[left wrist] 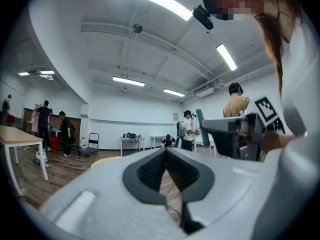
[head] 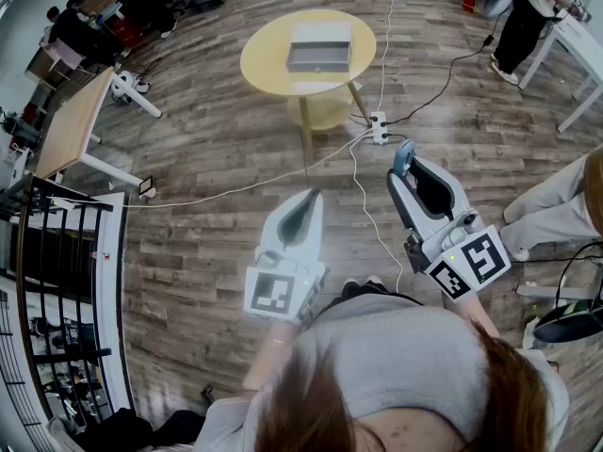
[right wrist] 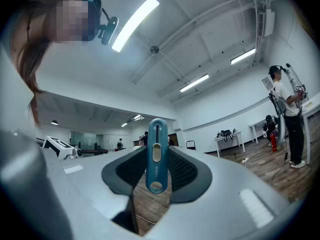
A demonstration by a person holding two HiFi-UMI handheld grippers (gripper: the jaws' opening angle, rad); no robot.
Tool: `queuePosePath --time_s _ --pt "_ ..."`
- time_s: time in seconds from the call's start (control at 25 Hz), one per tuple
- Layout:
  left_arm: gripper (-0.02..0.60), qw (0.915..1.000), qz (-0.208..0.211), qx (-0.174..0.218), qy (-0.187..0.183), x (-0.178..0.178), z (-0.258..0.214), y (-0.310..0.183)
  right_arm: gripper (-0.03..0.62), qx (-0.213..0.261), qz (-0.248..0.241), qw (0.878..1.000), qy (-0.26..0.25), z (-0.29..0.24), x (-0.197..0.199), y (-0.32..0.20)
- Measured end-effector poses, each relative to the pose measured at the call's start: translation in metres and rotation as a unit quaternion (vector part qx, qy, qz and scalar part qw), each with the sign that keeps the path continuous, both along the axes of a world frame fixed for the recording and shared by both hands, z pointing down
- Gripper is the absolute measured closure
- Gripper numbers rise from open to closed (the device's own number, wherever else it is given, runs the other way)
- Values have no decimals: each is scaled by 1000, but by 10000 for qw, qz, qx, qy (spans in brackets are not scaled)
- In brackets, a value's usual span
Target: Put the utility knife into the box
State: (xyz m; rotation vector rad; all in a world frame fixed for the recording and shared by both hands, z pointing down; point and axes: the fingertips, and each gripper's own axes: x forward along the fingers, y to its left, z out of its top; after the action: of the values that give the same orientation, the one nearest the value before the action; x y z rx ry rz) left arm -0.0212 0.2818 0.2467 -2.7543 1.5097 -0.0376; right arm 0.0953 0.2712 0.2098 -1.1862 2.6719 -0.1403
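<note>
Hair and grey-clad shoulders sat nearest head camera, both grippers held out over wood floor. Right gripper [head: 403, 163] carried utility knife [head: 403, 153], only its blue end showing at jaw tips. Box [head: 320, 45] lay well apart on round table [head: 259, 69]. Left gripper [head: 311, 198] was beside right gripper.

Left gripper view: jaws met, nothing between.

Right gripper view: jaws clamped utility knife at both sides. Long axis stood upright, top end above the jaw tips, slider face toward camera, a detail head view missed.
</note>
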Motion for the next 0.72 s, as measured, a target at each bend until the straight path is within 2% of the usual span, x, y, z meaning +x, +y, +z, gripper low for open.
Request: queuePosePath --time_s 0.72 --pt "586 10000 -86 -27 2 7 2 -6 462 33 -53 9999 129 2 1 -2"
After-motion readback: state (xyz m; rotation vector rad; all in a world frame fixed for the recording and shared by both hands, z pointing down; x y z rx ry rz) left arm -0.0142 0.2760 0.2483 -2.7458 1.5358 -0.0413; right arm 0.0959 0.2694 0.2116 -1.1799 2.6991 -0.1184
